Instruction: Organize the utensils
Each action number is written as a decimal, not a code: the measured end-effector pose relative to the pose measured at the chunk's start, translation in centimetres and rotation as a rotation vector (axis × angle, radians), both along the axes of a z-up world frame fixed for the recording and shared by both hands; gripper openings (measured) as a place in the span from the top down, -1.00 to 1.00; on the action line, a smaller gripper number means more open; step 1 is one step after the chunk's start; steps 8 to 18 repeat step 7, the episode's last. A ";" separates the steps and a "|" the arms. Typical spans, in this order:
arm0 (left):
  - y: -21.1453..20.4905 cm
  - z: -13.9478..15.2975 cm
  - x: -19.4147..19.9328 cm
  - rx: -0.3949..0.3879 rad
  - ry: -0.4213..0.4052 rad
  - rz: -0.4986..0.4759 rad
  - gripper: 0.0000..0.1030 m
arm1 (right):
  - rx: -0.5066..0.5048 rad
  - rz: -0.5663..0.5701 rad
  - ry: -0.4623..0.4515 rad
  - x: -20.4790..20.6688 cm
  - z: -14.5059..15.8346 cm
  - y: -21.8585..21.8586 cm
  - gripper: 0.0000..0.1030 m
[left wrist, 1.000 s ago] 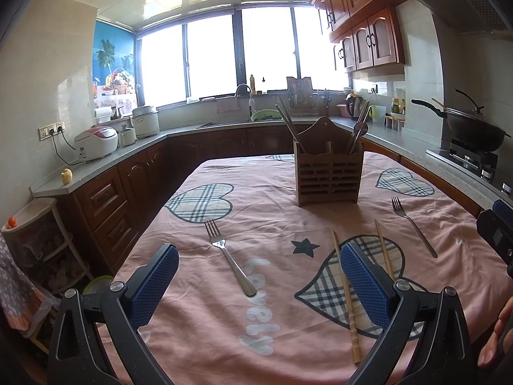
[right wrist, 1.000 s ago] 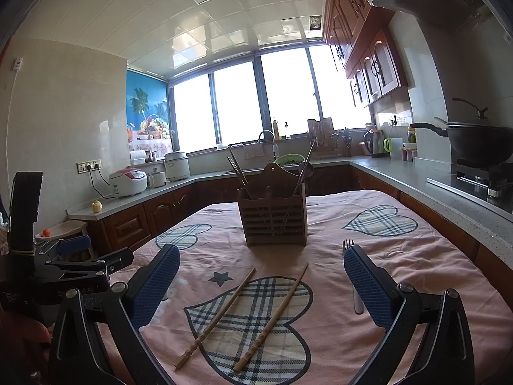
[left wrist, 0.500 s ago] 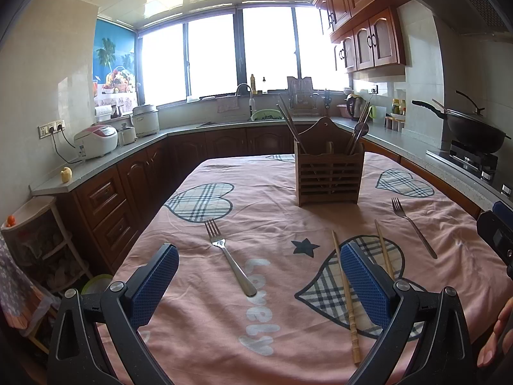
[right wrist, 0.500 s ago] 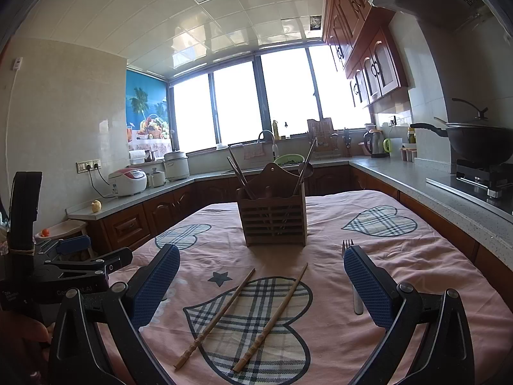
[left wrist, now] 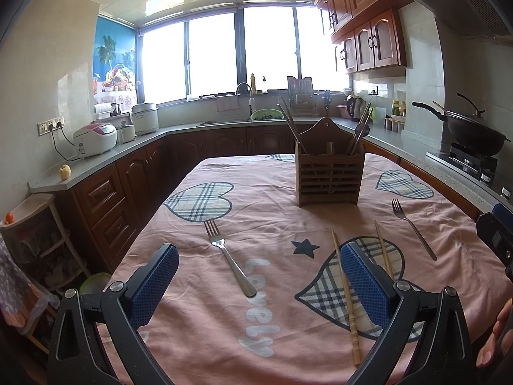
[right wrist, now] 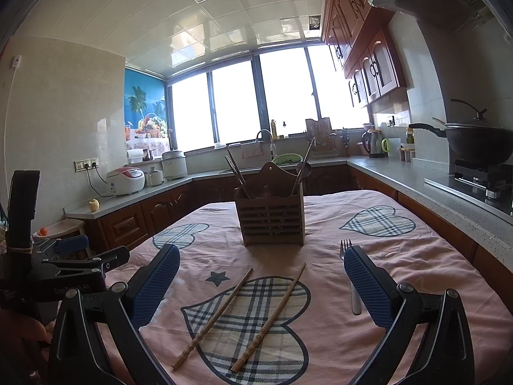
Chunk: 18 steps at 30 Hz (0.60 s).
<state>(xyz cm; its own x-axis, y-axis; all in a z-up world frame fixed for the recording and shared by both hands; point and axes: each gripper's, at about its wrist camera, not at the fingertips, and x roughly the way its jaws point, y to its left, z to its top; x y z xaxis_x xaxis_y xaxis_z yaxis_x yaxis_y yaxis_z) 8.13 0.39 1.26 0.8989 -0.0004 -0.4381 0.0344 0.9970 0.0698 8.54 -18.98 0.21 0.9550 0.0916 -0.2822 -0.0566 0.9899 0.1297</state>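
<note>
A wooden slatted utensil holder (left wrist: 328,176) (right wrist: 271,221) stands upright mid-table with chopsticks and a ladle in it. On the pink cloth lie two wooden chopsticks (left wrist: 344,292) (right wrist: 216,314), a steel fork (left wrist: 229,260) on the left and a second fork (left wrist: 413,229) (right wrist: 351,276) on the right. My left gripper (left wrist: 256,284) hovers open above the near table edge, with the left fork between its fingers' line of sight. My right gripper (right wrist: 261,285) is open too, over the chopsticks, empty. Its right finger (right wrist: 368,285) hides part of the second fork.
Counters run round the table: rice cookers (left wrist: 94,138) at left, a sink (left wrist: 243,96) at the back, a wok (left wrist: 471,131) on a stove at right. The left gripper's body (right wrist: 57,266) shows at the right view's left edge. A shelf rack (left wrist: 32,243) stands left of the table.
</note>
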 end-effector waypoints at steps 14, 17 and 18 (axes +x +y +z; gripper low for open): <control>0.3 0.5 1.5 -0.024 0.009 -0.012 -0.99 | -0.016 -0.018 0.009 0.8 0.2 -0.4 -1.00; 0.3 0.5 1.5 -0.024 0.009 -0.012 -0.99 | -0.016 -0.018 0.009 0.8 0.2 -0.4 -1.00; 0.3 0.5 1.5 -0.024 0.009 -0.012 -0.99 | -0.016 -0.018 0.009 0.8 0.2 -0.4 -1.00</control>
